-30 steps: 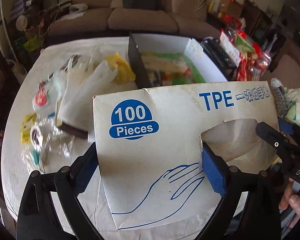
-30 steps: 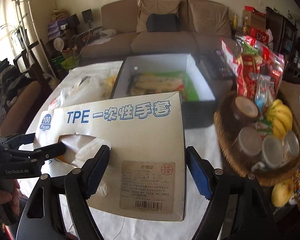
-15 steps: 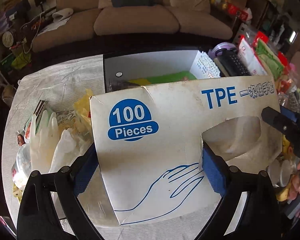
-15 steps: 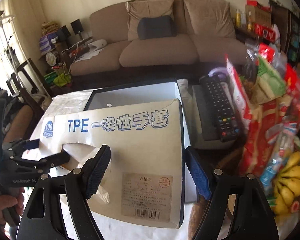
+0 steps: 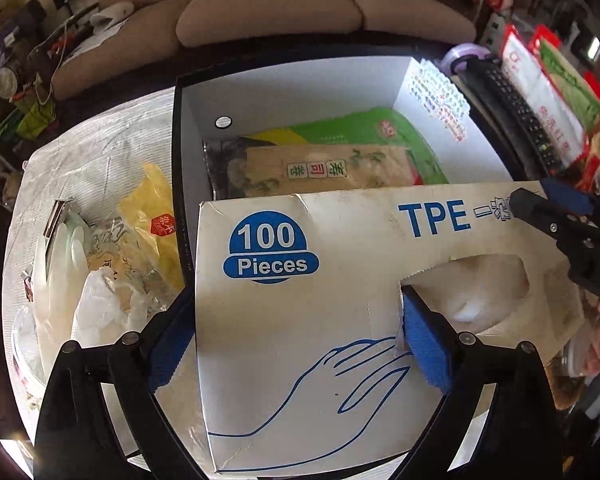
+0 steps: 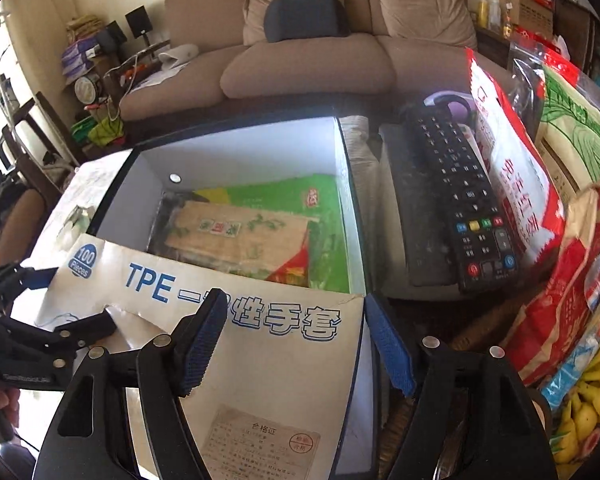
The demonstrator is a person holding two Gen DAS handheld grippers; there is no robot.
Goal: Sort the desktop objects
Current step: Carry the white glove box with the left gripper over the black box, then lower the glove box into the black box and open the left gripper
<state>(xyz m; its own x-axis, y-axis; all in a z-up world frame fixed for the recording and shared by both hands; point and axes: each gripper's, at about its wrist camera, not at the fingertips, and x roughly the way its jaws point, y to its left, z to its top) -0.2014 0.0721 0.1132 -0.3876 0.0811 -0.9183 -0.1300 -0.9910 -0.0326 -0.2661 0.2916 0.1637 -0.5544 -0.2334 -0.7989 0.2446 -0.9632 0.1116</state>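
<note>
A white cardboard glove box printed "TPE 100 Pieces" [image 5: 340, 280] is held between both grippers above the near rim of an open dark storage box with white inner walls [image 5: 292, 92]. My left gripper [image 5: 288, 336] is shut on the glove box's left end, one pad at its side and one in the dispensing hole. My right gripper [image 6: 296, 344] is shut on the glove box [image 6: 268, 344] at its right end. The storage box [image 6: 244, 152] holds green and tan food packets [image 6: 252, 224].
Plastic gloves and bags [image 5: 100, 272] lie on the white tablecloth left of the storage box. A black remote [image 6: 460, 196] lies right of it. Red and green snack bags [image 6: 520, 184] and bananas [image 6: 592, 400] crowd the right side. A sofa [image 6: 308, 56] stands behind.
Both grippers carried the glove box forward and to the right, from over the tablecloth to above the storage box's near rim. The storage box's contents now show more fully.
</note>
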